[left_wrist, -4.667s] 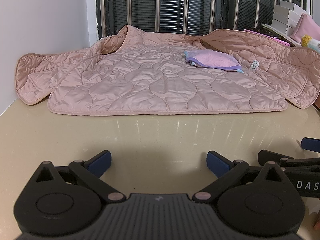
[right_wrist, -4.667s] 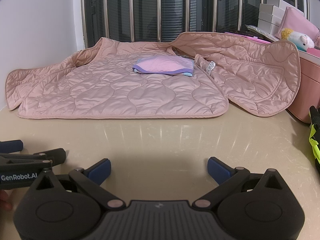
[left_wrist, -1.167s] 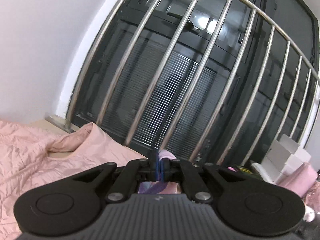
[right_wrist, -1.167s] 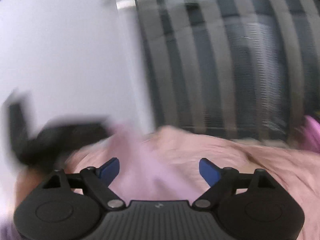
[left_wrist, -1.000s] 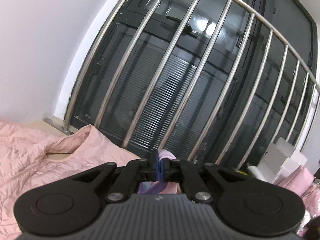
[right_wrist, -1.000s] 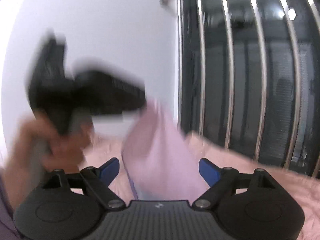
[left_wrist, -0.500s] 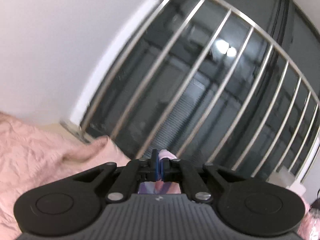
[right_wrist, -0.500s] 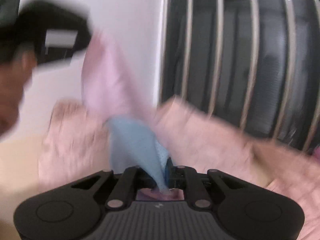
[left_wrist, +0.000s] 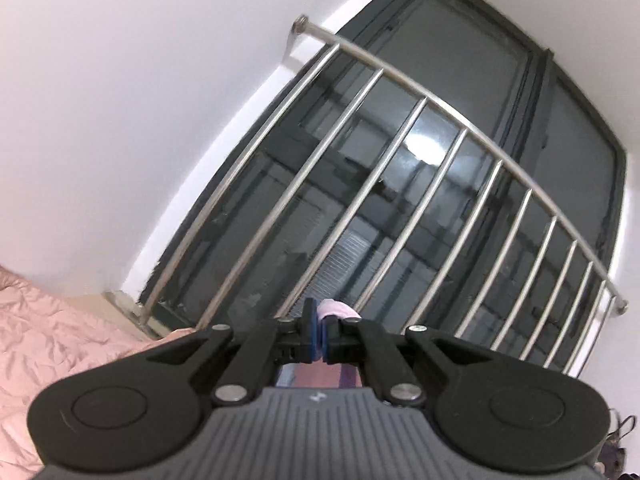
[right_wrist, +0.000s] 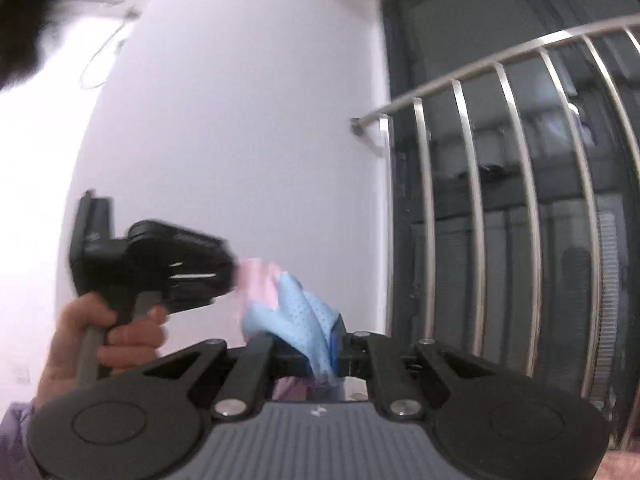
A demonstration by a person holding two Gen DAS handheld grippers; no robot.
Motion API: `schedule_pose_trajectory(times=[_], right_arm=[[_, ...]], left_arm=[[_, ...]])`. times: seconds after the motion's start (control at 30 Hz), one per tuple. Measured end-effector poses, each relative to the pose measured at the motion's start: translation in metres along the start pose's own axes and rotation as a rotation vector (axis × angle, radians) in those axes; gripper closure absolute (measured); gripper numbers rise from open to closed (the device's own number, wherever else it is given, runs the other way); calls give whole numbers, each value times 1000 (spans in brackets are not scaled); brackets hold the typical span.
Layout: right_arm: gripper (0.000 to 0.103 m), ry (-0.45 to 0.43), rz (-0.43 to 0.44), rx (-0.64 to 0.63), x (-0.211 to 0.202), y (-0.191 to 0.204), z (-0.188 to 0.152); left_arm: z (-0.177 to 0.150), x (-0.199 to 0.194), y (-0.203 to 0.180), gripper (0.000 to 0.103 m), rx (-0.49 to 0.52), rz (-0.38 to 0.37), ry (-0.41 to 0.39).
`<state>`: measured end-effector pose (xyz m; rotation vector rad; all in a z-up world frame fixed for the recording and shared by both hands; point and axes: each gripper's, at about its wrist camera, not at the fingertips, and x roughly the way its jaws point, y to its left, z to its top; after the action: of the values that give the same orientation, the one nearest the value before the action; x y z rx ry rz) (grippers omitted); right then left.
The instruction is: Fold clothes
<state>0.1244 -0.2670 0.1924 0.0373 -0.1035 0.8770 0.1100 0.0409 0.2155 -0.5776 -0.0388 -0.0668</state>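
Window bars and white wall fill both views as I hold the small garment in the air.

Pink-and-blue garment (right_wrist: 296,312) sits lower centre of the right view, stretched between my two tools: right gripper (right_wrist: 324,360) clamped on its blue mesh edge, left gripper (left_wrist: 320,338) pinched tight on a pink tip. My worry: both bites look shallow, so a hard pull apart could slip a corner free and drop it onto the quilted pink jacket (left_wrist: 52,344) at lower left, bunched rather than flat.
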Motion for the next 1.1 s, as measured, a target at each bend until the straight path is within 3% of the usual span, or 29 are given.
schedule_pose_trajectory(times=[0.1,0.2,0.3,0.4,0.47,0.57,0.63,0.7,0.73,0.77,0.83,0.9,0.97,1.0,1.1], right_arm=[[93,83,-146,87,15,-25,-19],[93,199,-174,118,35,-42,-41],[94,203,-49,118,34,-40,-44],[98,217,133,49,22,-28,-39],[98,175,147,63,10,-27,-34],[98,89,-8,166,4,-47,-36],[98,130,-203,204,17,-64,-50],[89,233,-411,211,38,-82,-74],[73,294,-506,228,50,-91,-88],[63,381,-577,239,63,-99,-102],[62,560,-691,226,89,-109,-127],[62,674,-731,145,101,-107,-139],[59,694,-701,108,100,-105,-130],[57,680,-653,107,97,-104,-125],[30,640,-367,41,88,-75,-111]], left_arm=[[-8,24,7,102,-16,33,94],[-15,38,8,102,-18,47,143],[-16,38,7,102,-4,45,136],[-16,38,6,102,1,46,131],[-16,38,5,102,4,46,127],[-21,45,4,102,30,72,126],[-34,64,6,101,68,116,174],[-56,92,10,101,131,164,269],[-69,108,12,99,170,188,332],[-83,123,15,96,212,218,390],[-107,143,20,87,305,316,469],[-128,161,25,67,388,410,541],[-127,163,35,47,365,453,550],[-123,161,40,41,342,459,541],[-109,154,49,37,291,444,518]])
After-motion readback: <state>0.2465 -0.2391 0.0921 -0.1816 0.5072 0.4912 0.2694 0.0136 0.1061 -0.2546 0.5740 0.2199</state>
